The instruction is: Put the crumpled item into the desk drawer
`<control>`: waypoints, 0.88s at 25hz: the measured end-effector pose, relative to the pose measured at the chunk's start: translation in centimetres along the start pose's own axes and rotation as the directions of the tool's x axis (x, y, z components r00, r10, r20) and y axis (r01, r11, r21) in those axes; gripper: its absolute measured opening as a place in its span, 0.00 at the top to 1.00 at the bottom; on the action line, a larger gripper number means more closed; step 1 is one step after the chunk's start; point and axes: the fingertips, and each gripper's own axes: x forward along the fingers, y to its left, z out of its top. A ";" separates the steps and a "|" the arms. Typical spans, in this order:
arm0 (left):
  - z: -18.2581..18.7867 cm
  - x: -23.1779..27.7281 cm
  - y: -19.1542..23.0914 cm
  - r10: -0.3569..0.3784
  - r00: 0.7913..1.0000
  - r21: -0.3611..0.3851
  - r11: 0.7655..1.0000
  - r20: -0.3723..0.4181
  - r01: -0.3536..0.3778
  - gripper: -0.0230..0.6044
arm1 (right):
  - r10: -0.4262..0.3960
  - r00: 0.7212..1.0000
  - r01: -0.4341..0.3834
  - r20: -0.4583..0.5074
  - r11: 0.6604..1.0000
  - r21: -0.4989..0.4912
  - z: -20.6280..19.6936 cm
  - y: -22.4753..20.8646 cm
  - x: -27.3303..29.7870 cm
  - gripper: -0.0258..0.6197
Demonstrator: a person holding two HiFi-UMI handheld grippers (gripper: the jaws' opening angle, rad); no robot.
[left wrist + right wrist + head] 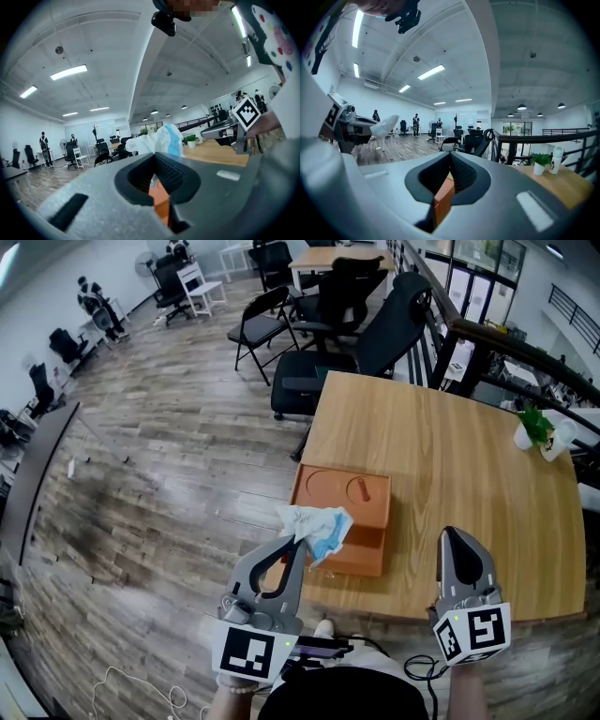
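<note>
The crumpled item (317, 528), a white and light-blue wad, is pinched in the tips of my left gripper (302, 540), which is shut on it. It hangs just over the near left corner of the orange desk drawer unit (343, 500), whose drawer (361, 557) juts toward me. From the left gripper view the wad (161, 139) sticks up past the jaws. My right gripper (451, 534) hovers over the wooden desk (450, 474) to the right of the unit, jaws together and empty. The right gripper view shows the left gripper (349, 125) with the wad (385, 125).
A small plant in a white pot (536, 431) stands at the desk's far right. Black office chairs (375, 338) and a folding chair (261, 326) sit beyond the desk's far edge. Wood floor lies to the left. People (416, 124) stand far off.
</note>
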 end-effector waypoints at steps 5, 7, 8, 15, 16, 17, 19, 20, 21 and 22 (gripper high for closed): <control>-1.1 0.9 -0.2 -0.036 0.999 -0.003 0.999 -0.024 0.036 0.96 | -0.017 1.000 0.017 -0.007 1.000 0.006 -0.1 -0.1 -0.5 0.96; -2.0 1.6 -0.6 -0.061 0.997 0.012 0.998 -0.047 0.062 0.96 | -0.029 0.999 0.029 -0.017 1.000 0.008 -0.4 -0.3 -0.7 0.96; -2.5 2.1 -0.8 -0.074 0.996 0.016 0.997 -0.058 0.075 0.96 | -0.035 0.999 0.035 -0.022 0.999 0.011 -0.6 -0.5 -0.8 0.96; -7.3 4.4 -2.0 -0.143 0.975 0.005 0.989 -0.169 0.146 0.96 | -0.064 0.996 0.066 -0.054 0.998 0.025 -1.7 -0.5 -1.6 0.96; -8.1 4.8 -2.3 -0.160 0.969 0.007 0.986 -0.187 0.164 0.96 | -0.070 0.996 0.071 -0.057 0.997 0.027 -1.9 -0.6 -1.8 0.96; -8.9 5.2 -2.6 -0.179 0.962 0.011 0.983 -0.206 0.185 0.96 | -0.075 0.995 0.077 -0.061 0.997 0.029 -2.0 -0.7 -1.9 0.96; -10.6 6.1 -3.3 -0.217 0.945 0.020 0.973 -0.246 0.228 0.96 | -0.087 0.994 0.089 -0.069 0.995 0.032 -2.4 -0.9 -2.2 0.96; -11.5 6.5 -3.7 -0.236 0.935 0.022 0.968 -0.266 0.251 0.96 | -0.092 0.993 0.095 -0.074 0.995 0.034 -2.6 -1.1 -2.3 0.96; -12.4 6.9 -4.1 -0.259 0.922 0.019 0.961 -0.288 0.276 0.96 | -0.097 0.992 0.101 -0.079 0.994 0.036 -2.8 -1.2 -2.5 0.96; -13.3 7.2 -4.6 -0.287 0.906 0.009 0.952 -0.312 0.305 0.96 | -0.103 0.991 0.106 -0.084 0.994 0.038 -3.0 -1.3 -2.6 0.96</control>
